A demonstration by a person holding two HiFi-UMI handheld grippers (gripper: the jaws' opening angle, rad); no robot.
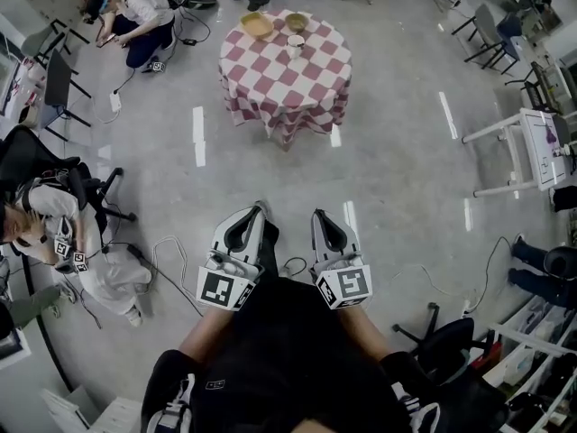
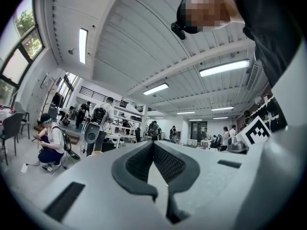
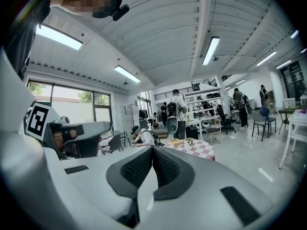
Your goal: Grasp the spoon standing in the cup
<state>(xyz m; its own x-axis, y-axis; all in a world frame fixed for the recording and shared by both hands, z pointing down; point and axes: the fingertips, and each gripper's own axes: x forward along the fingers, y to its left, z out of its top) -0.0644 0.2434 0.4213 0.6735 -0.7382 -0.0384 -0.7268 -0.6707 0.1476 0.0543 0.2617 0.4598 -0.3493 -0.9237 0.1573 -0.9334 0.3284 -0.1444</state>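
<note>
A round table (image 1: 285, 79) under a red-and-white checked cloth stands far ahead across the floor. On it is a white cup (image 1: 295, 45); the spoon in it is too small to make out. The right gripper view shows the same table (image 3: 201, 150) and cup (image 3: 187, 144) in the distance. My left gripper (image 1: 259, 209) and right gripper (image 1: 318, 215) are held low in front of the body, side by side, far from the table. Both have jaws shut with nothing between them: left gripper (image 2: 152, 143), right gripper (image 3: 152, 149).
Two bowls (image 1: 257, 25) (image 1: 297, 21) sit at the table's far side. A person crouches on the floor at the back left (image 1: 140, 16), another sits at the left (image 1: 54, 233). Cables (image 1: 167, 260) trail over the floor. A white table (image 1: 532, 142) and chairs stand to the right.
</note>
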